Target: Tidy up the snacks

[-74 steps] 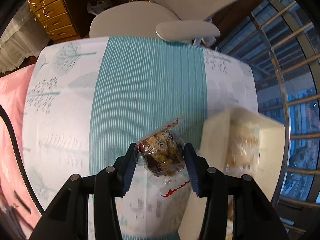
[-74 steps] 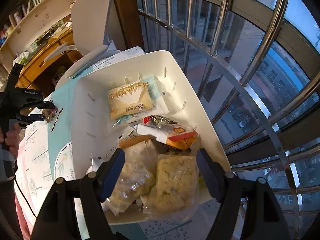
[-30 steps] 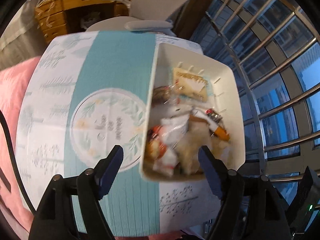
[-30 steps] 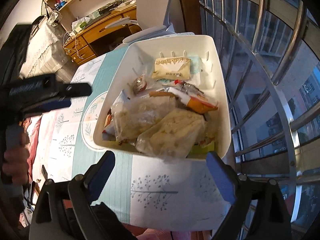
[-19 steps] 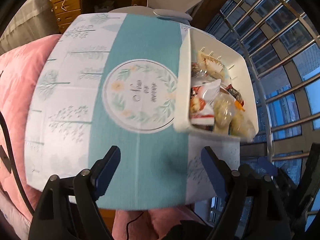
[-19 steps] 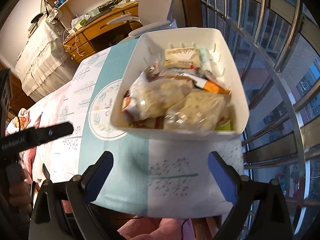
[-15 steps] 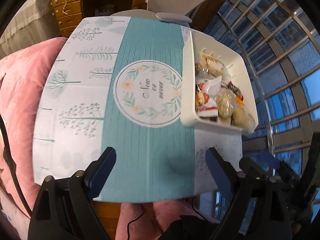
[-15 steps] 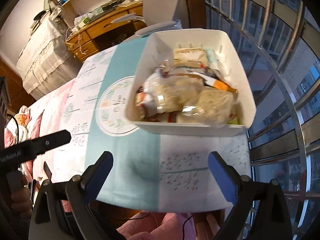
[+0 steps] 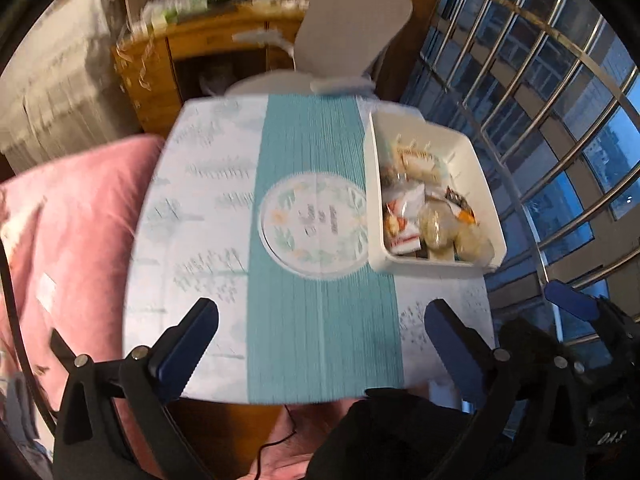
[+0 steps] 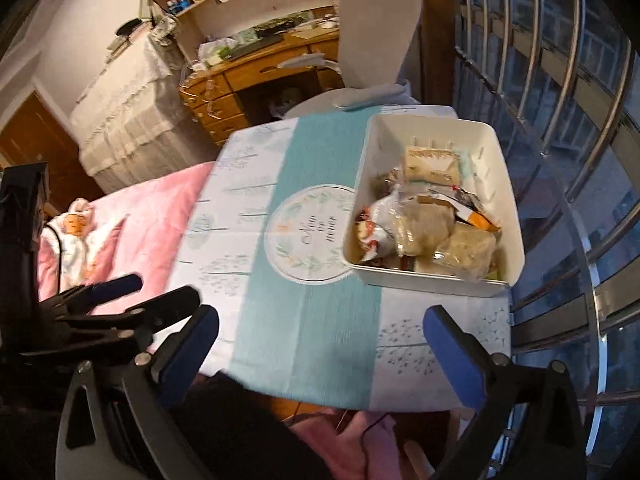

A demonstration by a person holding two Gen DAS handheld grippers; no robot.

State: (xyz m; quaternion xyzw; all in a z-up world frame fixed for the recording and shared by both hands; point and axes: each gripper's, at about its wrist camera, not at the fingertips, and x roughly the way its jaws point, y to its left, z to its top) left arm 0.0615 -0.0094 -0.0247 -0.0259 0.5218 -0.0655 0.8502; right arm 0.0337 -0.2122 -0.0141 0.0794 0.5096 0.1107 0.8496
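A white bin [image 9: 376, 184] [image 10: 508, 196] full of wrapped snacks [image 9: 424, 216] [image 10: 424, 224] stands at the right side of the small table [image 9: 324, 320] [image 10: 304, 320]. My left gripper [image 9: 320, 336] is open and empty, held back over the table's near edge. My right gripper [image 10: 320, 340] is open and empty, also back from the table's near edge. The left gripper shows in the right wrist view at the lower left [image 10: 120, 304].
The table has a teal and white cloth with a round wreath print [image 9: 312, 228]. A grey chair [image 9: 352, 28] and a wooden desk [image 10: 256, 76] stand behind it. Pink bedding [image 9: 68, 232] lies left. Metal window bars [image 10: 568, 120] run along the right.
The left gripper let go of the snack packet into the bin and opened. Both grippers pulled back and up from the bin towards the table's near edge.
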